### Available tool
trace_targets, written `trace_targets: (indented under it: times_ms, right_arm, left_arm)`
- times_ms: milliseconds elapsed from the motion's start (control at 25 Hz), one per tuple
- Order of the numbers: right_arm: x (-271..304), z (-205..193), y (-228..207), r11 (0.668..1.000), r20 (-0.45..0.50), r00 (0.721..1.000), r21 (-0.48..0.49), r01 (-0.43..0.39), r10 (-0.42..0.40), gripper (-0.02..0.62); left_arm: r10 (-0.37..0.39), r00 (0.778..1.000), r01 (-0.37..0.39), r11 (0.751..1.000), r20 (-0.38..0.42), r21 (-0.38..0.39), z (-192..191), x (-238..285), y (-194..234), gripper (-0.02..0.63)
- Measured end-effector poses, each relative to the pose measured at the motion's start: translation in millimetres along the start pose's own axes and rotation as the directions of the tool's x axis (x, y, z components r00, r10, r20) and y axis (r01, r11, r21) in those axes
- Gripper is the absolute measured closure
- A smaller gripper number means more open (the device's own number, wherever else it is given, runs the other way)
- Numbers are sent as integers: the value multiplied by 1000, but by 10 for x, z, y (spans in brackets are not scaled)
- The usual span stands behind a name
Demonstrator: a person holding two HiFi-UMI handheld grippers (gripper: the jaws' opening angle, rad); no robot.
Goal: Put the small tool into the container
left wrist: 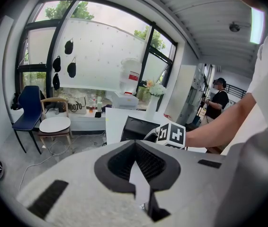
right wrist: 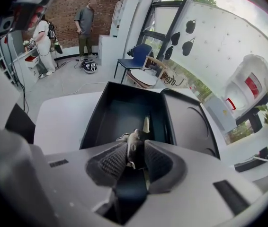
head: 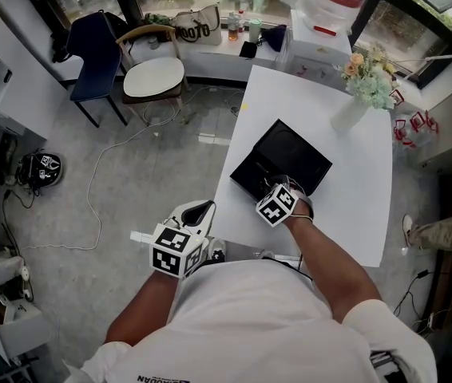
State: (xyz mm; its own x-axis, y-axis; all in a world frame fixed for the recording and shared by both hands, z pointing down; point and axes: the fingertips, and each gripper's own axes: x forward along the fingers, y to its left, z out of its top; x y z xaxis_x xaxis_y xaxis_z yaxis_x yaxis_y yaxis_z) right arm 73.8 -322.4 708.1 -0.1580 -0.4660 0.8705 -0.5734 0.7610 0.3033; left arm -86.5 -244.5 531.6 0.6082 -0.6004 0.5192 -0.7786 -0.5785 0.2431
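Observation:
A black container [head: 290,156] lies open on the white table [head: 354,206], its lid folded back. In the right gripper view its tray [right wrist: 92,122] lies just beyond my jaws and the lid [right wrist: 191,122] lies to the right. The small grey metal tool [right wrist: 134,145] stands between the pads of my right gripper [right wrist: 135,156], over the tray's near end; the jaws are a little apart around it. A thin pale piece [right wrist: 146,124] lies in the tray. My right gripper [head: 272,185] hangs at the container's near edge. My left gripper [head: 198,212] stays off the table's left side, open and empty.
A white vase of flowers [head: 366,86] stands at the table's far right. On the floor to the left are a round stool [head: 154,78], a blue chair [head: 98,54] and a white cable [head: 98,190]. People stand in the background [right wrist: 84,22].

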Motion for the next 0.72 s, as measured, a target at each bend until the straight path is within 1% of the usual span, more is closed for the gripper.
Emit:
trace_targets:
  times_ms: [120,480,600,720]
  right_arm:
    - [3,7,41,1000,1,1000,-12,-11,11,472]
    - [-4,3,69,999,12,999,-19,-45,45,468]
    - [-69,6,66,998,15,998,-13,-60,60,454]
    - [-210,20,65,997,39,997,2,-71,71,453]
  left_arm:
    - [3,1000,-3,1000,0,1,3,-14,0,597]
    - [1,1000,-1,1000,1,11,1,-1,-44,597]
    - [-3,1000,3,1000,-1,19,24,9,-58,597]
    - [-11,1000,11,1000,-4,27,54,53,-89,597]
